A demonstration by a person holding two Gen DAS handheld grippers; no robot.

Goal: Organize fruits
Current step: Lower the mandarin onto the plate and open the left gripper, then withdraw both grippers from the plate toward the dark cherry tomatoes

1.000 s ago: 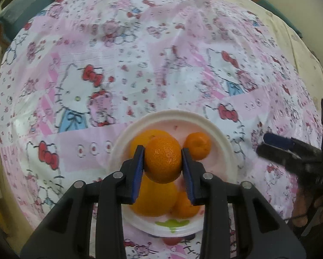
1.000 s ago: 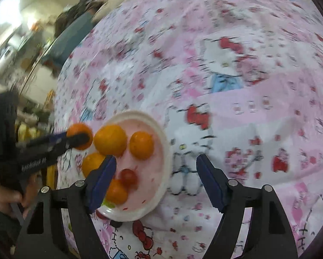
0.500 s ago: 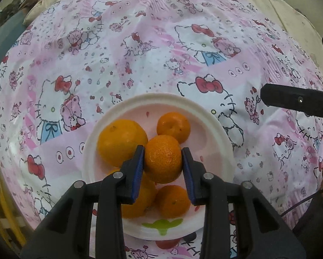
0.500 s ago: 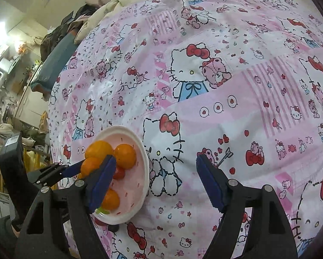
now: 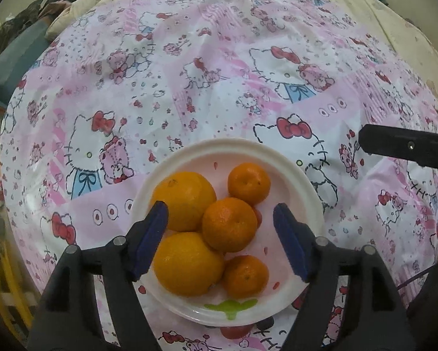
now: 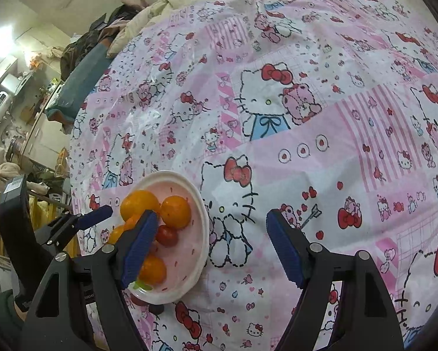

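Left gripper (image 5: 220, 238) over plate (image 5: 304, 175), jaws opening, mandarin (image 5: 229, 223) between them but untouched, resting on the pile, probably so it settles. Right gripper (image 6: 210, 247) wide, empty, beside plate, apparently waiting.

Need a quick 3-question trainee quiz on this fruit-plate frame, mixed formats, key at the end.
1. True or false: the left hand-held gripper is clamped on the middle mandarin.
2. How many orange citrus fruits lie on the white plate in the left wrist view? A) three B) five C) seven
3. Fill in: the right hand-held gripper holds ____.

Key
1. False: its jaws are opening, and the mandarin rests on the pile with a gap at each pad.
2. B: two large oranges and three mandarins; a small red fruit also shows between them.
3. Nothing: its jaws are wide apart over the patterned tablecloth.
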